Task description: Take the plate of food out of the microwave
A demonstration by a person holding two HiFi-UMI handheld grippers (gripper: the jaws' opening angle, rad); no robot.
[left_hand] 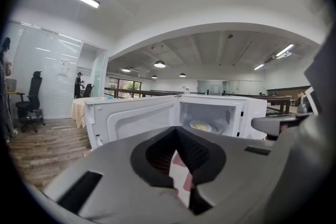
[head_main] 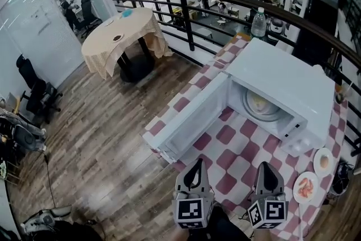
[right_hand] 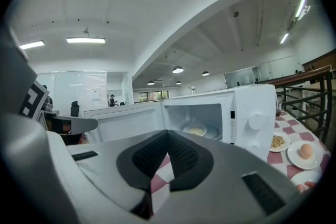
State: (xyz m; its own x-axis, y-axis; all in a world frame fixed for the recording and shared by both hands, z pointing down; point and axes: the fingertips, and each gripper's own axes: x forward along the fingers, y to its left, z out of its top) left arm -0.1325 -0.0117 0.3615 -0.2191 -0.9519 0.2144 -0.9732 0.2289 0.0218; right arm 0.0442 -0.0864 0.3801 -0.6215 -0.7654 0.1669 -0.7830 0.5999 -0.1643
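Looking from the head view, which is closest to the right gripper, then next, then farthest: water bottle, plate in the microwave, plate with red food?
1. Plate with red food, on the cloth just right of the right gripper.
2. Plate of food, ahead inside the open microwave.
3. Water bottle, behind the microwave, farthest back.

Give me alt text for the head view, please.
A white microwave sits open on a checkered table, a plate of food inside. The left hand-held gripper and right hand-held gripper, both shut and empty, point at it from the bottom edge.
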